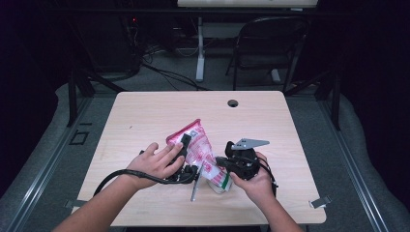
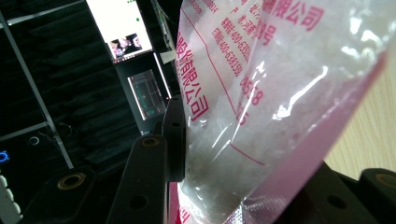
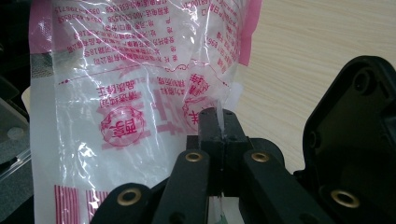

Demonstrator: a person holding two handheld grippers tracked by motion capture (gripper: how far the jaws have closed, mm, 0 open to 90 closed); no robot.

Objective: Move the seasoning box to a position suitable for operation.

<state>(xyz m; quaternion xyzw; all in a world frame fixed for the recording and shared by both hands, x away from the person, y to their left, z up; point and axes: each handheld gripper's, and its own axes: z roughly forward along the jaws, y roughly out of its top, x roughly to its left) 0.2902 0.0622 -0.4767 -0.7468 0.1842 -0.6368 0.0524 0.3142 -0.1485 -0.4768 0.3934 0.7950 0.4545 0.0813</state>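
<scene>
Plastic bag [image 1: 199, 147], clear with pink edges and red Chinese print and holding something white, is stretched between the two tools just above the near middle of the surface [image 1: 145, 111]. In the left gripper view the bag [image 2: 280, 102] stands between the jaws of the left tool [image 2: 233, 186], the black jaws standing part-way apart and pressing its pink-seamed end on both sides. In the right gripper view the right tool [image 3: 223, 135] has its jaws fully together, pinching a thin clear edge of the bag [image 3: 140, 84] between the tips.

Seen from above, the left hand [image 1: 157, 162] lies palm down over the left tool [image 1: 186, 145], fingers spread, forearm coming in from the lower left with a black cable [image 1: 121, 175] looping beside it. The right hand [image 1: 256, 181] grips the right tool [image 1: 220, 160] from below, its grey plate [image 1: 249, 143] uppermost.

The surface is pale wood with a round cable hole [image 1: 233, 103] near its far edge. Beyond it the room is dark, with a folding chair [image 1: 268, 43] and a white desk leg [image 1: 200, 48].
</scene>
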